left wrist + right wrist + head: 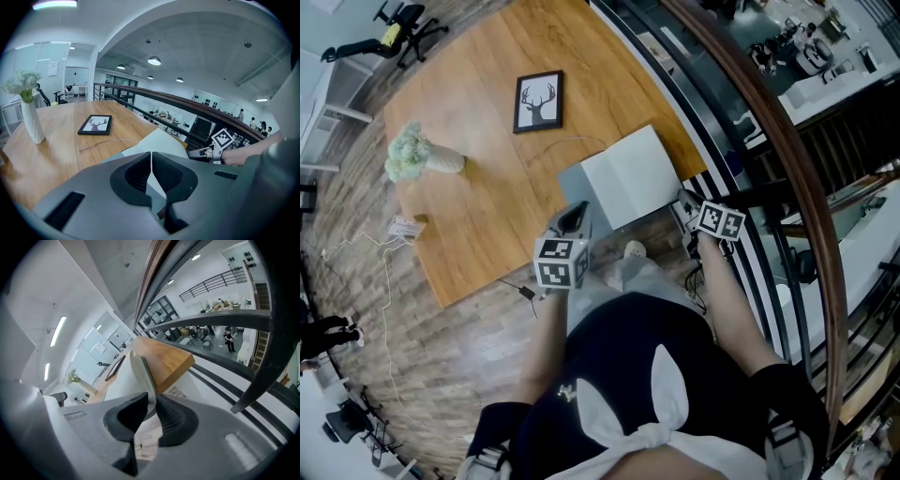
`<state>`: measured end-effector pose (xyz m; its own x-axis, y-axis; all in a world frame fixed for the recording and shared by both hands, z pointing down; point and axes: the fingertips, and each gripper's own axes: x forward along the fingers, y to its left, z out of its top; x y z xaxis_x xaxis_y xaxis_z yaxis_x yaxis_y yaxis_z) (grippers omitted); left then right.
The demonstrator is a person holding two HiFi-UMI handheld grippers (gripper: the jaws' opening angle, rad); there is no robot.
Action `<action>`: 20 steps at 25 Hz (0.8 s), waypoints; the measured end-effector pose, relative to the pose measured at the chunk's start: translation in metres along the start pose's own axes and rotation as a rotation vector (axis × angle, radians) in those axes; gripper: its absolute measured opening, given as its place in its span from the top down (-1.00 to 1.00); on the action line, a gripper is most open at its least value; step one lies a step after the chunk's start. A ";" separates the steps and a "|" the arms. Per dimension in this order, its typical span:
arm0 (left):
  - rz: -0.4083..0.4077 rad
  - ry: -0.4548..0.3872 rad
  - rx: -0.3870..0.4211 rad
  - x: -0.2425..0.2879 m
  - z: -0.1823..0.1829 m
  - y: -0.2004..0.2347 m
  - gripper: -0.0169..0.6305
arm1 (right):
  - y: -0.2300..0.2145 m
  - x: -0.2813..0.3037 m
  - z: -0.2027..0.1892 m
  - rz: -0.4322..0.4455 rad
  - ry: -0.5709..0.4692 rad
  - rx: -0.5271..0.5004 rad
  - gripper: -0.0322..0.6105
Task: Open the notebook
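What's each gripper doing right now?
Left tongs: closed, tips together, nothing visibly held.
Right tongs: closed on the notebook's raised page edge.

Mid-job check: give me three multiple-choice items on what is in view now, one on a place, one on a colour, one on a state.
1. Where does the deer picture lie?
A. Flat on the wooden table, beyond the notebook
B. Upright on a shelf
C. On top of the notebook

2. What colour is its frame?
A. Red
B. Black
C. White

3. What stands between the jaws of the right gripper?
A. Nothing
B. A pen
C. The notebook's edge

Answers:
1 A: the head view shows it flat on the wood, past the notebook's far side.
2 B: a black border surrounds the white deer print.
3 C: the right gripper view shows the notebook's raised edge running in between the pads.
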<state>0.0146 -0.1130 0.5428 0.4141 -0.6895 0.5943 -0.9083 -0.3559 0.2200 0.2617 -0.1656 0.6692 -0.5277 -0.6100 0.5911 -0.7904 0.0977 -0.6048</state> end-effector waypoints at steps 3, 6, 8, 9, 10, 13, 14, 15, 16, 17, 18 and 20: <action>-0.002 -0.004 0.003 0.001 0.002 -0.002 0.87 | -0.004 -0.003 0.000 0.000 -0.003 -0.003 0.69; -0.006 -0.008 0.004 0.003 0.005 -0.004 0.87 | -0.009 -0.009 0.004 -0.011 -0.010 -0.009 0.68; -0.009 -0.004 0.006 0.005 0.005 -0.005 0.87 | -0.012 -0.016 0.007 -0.007 -0.019 -0.010 0.56; -0.014 -0.006 0.007 0.006 0.006 -0.007 0.87 | -0.011 -0.020 0.010 -0.001 -0.026 -0.008 0.52; -0.019 -0.011 0.010 0.007 0.006 -0.008 0.87 | -0.010 -0.024 0.013 0.004 -0.035 -0.011 0.51; -0.034 -0.020 0.019 0.011 0.009 -0.012 0.87 | -0.002 -0.036 0.025 0.015 -0.072 -0.042 0.50; -0.038 -0.021 0.020 0.012 0.010 -0.014 0.87 | 0.001 -0.041 0.028 0.016 -0.085 -0.056 0.50; -0.041 -0.022 0.021 0.012 0.011 -0.015 0.87 | 0.005 -0.045 0.032 0.017 -0.099 -0.071 0.50; -0.043 -0.025 0.020 0.012 0.013 -0.017 0.87 | 0.010 -0.049 0.035 0.021 -0.113 -0.087 0.50; -0.044 -0.029 0.018 0.011 0.016 -0.019 0.87 | 0.017 -0.053 0.039 0.027 -0.128 -0.106 0.50; -0.047 -0.035 0.015 0.011 0.019 -0.022 0.87 | 0.024 -0.057 0.043 0.032 -0.142 -0.126 0.50; -0.057 -0.049 0.013 0.009 0.025 -0.027 0.87 | 0.040 -0.065 0.050 0.047 -0.170 -0.166 0.51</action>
<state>0.0444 -0.1260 0.5228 0.4682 -0.6974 0.5426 -0.8822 -0.4035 0.2426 0.2792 -0.1611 0.5800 -0.5163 -0.7238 0.4577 -0.8138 0.2483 -0.5254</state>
